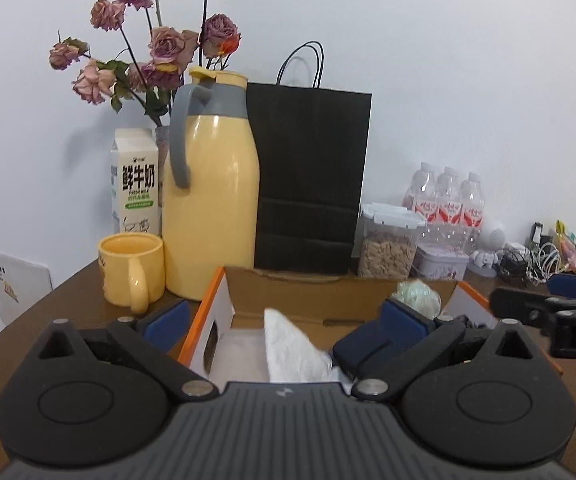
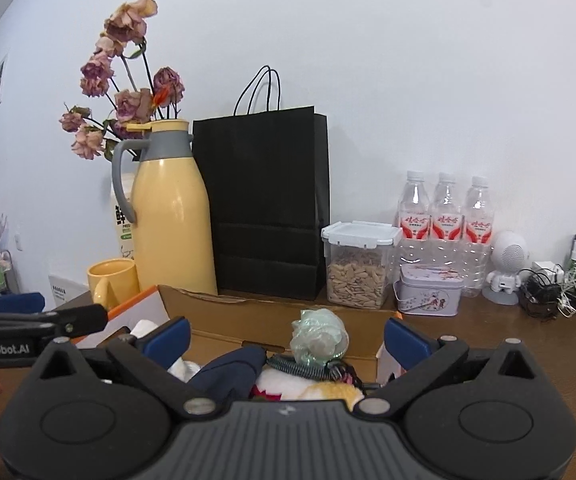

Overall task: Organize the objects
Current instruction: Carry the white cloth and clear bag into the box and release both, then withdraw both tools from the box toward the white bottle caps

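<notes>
An open cardboard box [image 1: 320,292] with orange-edged flaps sits on the brown table right in front of both grippers. Inside it lie a white cloth [image 1: 292,348], a dark blue cloth [image 2: 227,366], a pale green crumpled plastic bundle [image 2: 320,338] and a coiled cord [image 2: 300,364]. My left gripper [image 1: 285,320] is open over the box's left side, one blue pad outside the left wall. My right gripper [image 2: 286,342] stands wide open over the right side of the box [image 2: 247,312], with nothing pressed between its pads. Each gripper shows at the edge of the other's view.
Behind the box stand a yellow thermos jug [image 1: 211,208], a yellow mug [image 1: 131,268], a milk carton [image 1: 133,184], dried roses [image 1: 155,48] and a black paper bag [image 1: 308,180]. To the right are a seed container [image 2: 358,268], a tin [image 2: 428,292], three water bottles [image 2: 446,224] and tangled cables [image 2: 568,288].
</notes>
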### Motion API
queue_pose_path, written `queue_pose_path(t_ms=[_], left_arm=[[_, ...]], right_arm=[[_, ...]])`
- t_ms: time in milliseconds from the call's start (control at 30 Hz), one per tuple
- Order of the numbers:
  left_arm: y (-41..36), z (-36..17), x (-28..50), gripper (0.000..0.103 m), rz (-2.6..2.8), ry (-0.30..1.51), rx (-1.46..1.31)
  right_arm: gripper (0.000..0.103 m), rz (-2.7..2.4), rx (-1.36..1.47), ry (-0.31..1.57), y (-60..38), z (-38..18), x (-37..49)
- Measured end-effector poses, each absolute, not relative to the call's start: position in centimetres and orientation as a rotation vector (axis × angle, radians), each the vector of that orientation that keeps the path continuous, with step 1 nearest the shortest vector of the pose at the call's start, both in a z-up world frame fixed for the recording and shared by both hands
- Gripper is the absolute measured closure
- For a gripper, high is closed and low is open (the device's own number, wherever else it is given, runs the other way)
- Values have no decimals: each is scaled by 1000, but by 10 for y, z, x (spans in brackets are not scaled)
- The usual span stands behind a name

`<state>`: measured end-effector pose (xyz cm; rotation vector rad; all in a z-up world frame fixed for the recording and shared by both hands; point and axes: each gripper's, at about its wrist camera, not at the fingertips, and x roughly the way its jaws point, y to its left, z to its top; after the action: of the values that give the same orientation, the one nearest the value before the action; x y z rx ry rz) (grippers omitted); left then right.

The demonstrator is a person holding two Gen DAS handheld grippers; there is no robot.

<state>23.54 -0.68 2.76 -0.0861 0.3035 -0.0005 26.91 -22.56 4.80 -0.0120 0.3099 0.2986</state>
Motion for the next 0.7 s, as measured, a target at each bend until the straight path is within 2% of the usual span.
queue_pose_path(t_ms=[700], left_arm=[[22, -25, 172, 0, 52, 485, -73]], right_arm=[[0, 364, -95, 493, -220, -16, 194]])
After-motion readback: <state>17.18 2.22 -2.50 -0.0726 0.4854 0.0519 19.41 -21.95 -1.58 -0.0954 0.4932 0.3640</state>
